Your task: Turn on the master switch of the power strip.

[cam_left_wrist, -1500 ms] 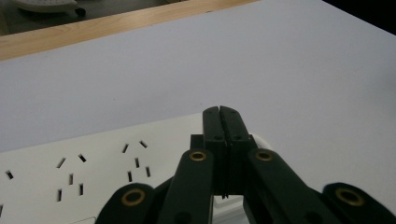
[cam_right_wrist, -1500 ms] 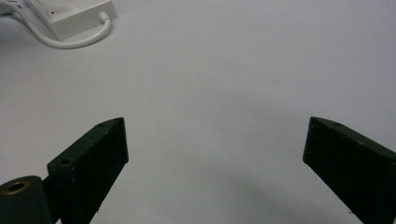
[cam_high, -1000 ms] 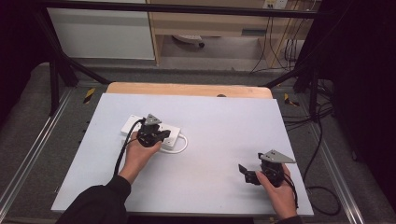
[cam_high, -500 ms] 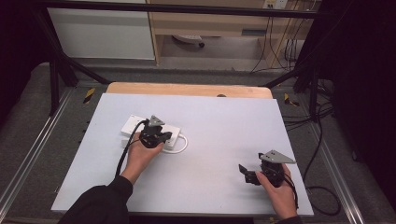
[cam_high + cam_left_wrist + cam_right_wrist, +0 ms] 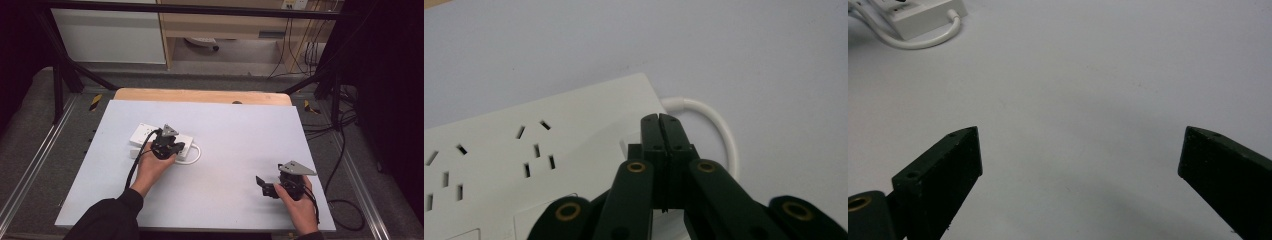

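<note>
Pressing looks like the step in hand: the left gripper (image 5: 168, 146) has its fingers closed tight together with nothing between them, tips set down on the white power strip (image 5: 145, 136) near the end where its cable (image 5: 196, 155) leaves. The strip lies on the table (image 5: 225, 130) at about ten o'clock from the table's middle, with the cable looping out toward three o'clock. In the left gripper view the closed tips (image 5: 660, 131) sit over a raised patch on the strip (image 5: 549, 160), likely its switch, though the fingers hide it.

To do this well, I judge the push should go straight down on that patch, gently, so the light strip does not skate or tip; the cable loop (image 5: 719, 130) should stay clear of the tips.

Off at five o'clock, the right gripper (image 5: 267, 187) hovers with fingers spread wide and empty, well apart from the strip (image 5: 923, 17).

No containers are on the table.
</note>
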`<action>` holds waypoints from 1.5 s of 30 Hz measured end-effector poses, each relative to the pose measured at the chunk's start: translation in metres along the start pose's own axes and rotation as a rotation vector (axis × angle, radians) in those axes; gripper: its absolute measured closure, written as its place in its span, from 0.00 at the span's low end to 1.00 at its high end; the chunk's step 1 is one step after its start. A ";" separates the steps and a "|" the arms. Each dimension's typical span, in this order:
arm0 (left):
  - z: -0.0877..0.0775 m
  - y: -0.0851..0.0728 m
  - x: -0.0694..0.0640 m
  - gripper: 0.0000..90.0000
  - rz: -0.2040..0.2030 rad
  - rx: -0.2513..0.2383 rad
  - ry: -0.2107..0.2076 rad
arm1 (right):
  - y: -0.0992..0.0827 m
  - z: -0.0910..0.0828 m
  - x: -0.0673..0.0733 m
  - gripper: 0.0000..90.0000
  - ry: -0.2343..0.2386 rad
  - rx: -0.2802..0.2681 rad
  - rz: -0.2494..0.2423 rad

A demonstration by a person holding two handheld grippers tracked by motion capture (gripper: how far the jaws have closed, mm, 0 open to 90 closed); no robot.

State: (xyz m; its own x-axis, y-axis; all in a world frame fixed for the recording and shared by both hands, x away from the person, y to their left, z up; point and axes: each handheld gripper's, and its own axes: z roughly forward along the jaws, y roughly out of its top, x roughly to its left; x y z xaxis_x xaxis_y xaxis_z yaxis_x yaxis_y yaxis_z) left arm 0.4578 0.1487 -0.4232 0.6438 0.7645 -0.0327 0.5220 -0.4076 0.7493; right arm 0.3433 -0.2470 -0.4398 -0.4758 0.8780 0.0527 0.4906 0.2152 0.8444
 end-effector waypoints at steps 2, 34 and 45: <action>0.000 0.000 0.000 1.00 0.000 -0.001 0.002 | 0.000 0.000 0.000 0.04 -0.001 0.000 0.000; 0.003 0.000 -0.003 1.00 0.014 -0.001 0.011 | 0.000 0.001 0.000 0.05 0.000 0.007 -0.009; 0.005 -0.001 -0.003 1.00 0.025 0.005 0.022 | 0.000 0.001 -0.001 0.05 -0.001 0.009 -0.010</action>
State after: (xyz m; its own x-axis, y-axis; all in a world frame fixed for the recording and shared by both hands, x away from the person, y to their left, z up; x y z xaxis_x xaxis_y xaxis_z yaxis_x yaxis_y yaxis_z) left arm 0.4579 0.1447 -0.4271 0.6445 0.7646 0.0006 0.5088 -0.4294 0.7462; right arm 0.3447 -0.2476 -0.4404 -0.4801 0.8761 0.0435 0.4919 0.2278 0.8403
